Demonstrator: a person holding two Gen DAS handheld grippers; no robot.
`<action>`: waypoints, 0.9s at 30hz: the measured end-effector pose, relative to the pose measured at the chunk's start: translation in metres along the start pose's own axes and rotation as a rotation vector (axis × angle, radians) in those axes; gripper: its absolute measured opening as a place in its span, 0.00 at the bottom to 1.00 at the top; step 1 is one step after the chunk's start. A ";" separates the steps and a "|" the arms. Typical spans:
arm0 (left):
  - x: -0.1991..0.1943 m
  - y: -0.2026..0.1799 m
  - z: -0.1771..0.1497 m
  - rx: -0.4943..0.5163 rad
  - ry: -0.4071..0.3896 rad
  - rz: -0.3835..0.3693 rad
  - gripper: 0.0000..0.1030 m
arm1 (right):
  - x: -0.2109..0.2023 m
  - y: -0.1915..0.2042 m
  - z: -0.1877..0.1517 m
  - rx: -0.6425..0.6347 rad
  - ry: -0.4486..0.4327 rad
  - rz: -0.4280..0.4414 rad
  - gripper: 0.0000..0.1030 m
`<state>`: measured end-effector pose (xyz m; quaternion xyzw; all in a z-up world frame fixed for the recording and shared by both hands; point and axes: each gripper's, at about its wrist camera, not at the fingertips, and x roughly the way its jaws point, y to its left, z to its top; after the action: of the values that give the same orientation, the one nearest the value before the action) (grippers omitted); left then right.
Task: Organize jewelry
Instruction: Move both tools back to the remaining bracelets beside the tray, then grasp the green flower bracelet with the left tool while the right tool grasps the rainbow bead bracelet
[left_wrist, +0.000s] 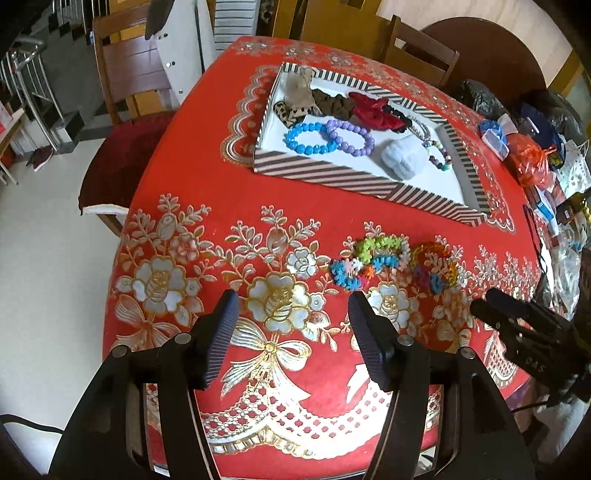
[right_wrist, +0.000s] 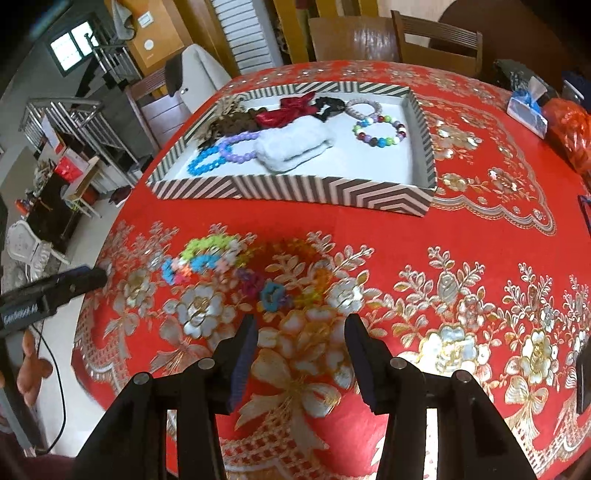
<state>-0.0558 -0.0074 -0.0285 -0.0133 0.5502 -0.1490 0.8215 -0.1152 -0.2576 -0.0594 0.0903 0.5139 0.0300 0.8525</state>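
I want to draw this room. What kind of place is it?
Probably a dining room at home: a table with a red flowered tablecloth, wooden chairs around it, and a staircase nearby.

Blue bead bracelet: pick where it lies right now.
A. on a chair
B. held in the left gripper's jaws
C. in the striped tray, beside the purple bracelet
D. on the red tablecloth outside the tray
C: the blue bead bracelet lies on the white floor of the striped tray, touching the purple bracelet; both grippers are empty.
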 end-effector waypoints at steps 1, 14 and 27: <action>0.002 -0.001 0.000 0.001 0.004 0.000 0.59 | 0.003 -0.001 0.003 -0.001 -0.002 -0.006 0.45; 0.027 -0.023 0.019 0.043 0.040 0.008 0.59 | 0.044 -0.003 0.025 -0.155 0.011 -0.137 0.42; 0.073 -0.058 0.041 0.127 0.122 -0.031 0.59 | 0.035 -0.026 0.026 -0.102 0.033 -0.057 0.43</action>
<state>-0.0059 -0.0878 -0.0675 0.0395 0.5884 -0.1966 0.7833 -0.0767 -0.2817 -0.0829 0.0315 0.5281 0.0332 0.8479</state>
